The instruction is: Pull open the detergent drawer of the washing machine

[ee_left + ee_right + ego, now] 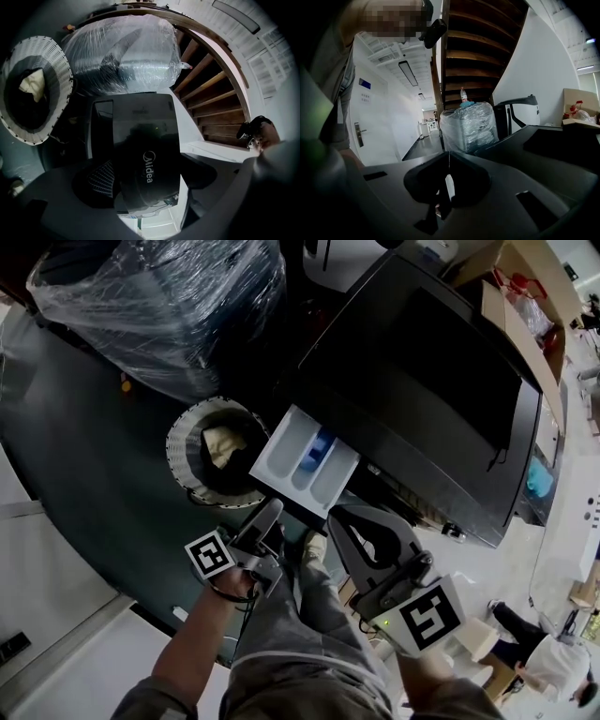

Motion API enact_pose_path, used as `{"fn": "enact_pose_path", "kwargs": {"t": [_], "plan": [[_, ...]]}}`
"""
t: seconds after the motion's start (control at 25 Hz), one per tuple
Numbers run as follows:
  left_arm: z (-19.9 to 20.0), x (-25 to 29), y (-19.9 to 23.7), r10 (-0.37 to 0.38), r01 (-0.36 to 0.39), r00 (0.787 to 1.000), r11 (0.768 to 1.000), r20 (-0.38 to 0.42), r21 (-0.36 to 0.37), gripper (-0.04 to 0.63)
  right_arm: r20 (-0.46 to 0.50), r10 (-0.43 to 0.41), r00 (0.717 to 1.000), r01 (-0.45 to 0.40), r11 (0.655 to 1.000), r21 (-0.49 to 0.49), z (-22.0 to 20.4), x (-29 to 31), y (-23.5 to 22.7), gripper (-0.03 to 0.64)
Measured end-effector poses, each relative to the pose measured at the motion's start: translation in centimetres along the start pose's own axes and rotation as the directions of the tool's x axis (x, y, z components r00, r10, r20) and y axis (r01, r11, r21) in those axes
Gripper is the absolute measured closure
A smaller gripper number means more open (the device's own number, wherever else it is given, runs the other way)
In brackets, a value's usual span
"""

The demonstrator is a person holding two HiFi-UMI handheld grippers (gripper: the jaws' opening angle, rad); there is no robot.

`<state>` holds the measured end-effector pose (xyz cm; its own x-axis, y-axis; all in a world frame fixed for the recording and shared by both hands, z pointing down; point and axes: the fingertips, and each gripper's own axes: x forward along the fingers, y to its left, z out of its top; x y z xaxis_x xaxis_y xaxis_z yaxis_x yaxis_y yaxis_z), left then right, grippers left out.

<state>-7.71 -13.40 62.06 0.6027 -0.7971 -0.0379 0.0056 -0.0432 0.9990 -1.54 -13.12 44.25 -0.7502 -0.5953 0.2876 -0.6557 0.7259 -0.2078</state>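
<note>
Head view, starting left of the washing machine (422, 399): a bulky load in clear plastic wrap (159, 296) stands on the dark floor. Nearer the machine sits a round white laundry basket (178, 442) with a pale cloth (222, 444) inside. The detergent drawer (305, 465) is pulled well out of the machine's front, just beside the basket. It is a white tray with several compartments, the middle one blue.

Just below the drawer's front edge is the left gripper (267, 518), held in a bare hand, and whether it touches the drawer cannot be told. In the left gripper view its jaws stand apart, with only the black machine and its Midea lettering seen between them.

Right of it, still in front of the machine, the right gripper (339, 517) points toward the drawer. In the right gripper view its jaws are pressed together with nothing held.

Beyond the machine's far right side stands an open cardboard box (520, 329).
</note>
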Motion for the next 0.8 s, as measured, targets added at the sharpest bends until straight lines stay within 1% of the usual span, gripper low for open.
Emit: {"fn": "enact_pose_path", "kwargs": {"t": [0.16,0.36,0.48,0.64,0.68,0.76,0.8], "plan": [[0.1,-0.4,0.4,0.040,-0.040,0.998,0.999,0.042,-0.003,0.157,-0.003,0.014,1.000,-0.014,1.000,-0.010,0.2,-0.2,0.7,0.584],[1.0,-2.3,0.7,0.112,-0.112,0.987,0.994,0.113,-0.007,0.158,-0.009,0.021,1.000,-0.021,1.000,-0.019,0.7,-1.0,0.9,0.584],[1.8,-3.5,0.0,0.146,-0.152,0.980,0.988,0.133,0.034,0.158,-0.006,0.022,1.000,-0.022,0.999,-0.027,1.5,-1.3,1.0,0.584],[2.9,-4.5,-1.9,0.190,-0.207,0.973,0.970,0.129,0.131,0.160,0.022,0.035,0.999,-0.033,0.998,-0.048,3.6,-1.5,1.4,0.584],[3.3,-4.6,-2.7,0.192,-0.211,0.973,0.966,0.131,0.148,0.166,0.029,0.039,0.999,-0.037,0.998,-0.055,4.2,-1.6,1.6,0.584],[4.1,-4.5,-4.5,0.185,-0.209,0.972,0.962,0.144,0.174,0.255,0.043,0.045,0.998,-0.042,0.997,-0.066,5.6,-1.9,1.8,0.584],[4.4,-4.4,-5.4,0.183,-0.210,0.972,0.958,0.149,0.193,0.279,0.050,0.046,0.998,-0.042,0.997,-0.072,6.2,-2.1,1.8,0.584]]}}
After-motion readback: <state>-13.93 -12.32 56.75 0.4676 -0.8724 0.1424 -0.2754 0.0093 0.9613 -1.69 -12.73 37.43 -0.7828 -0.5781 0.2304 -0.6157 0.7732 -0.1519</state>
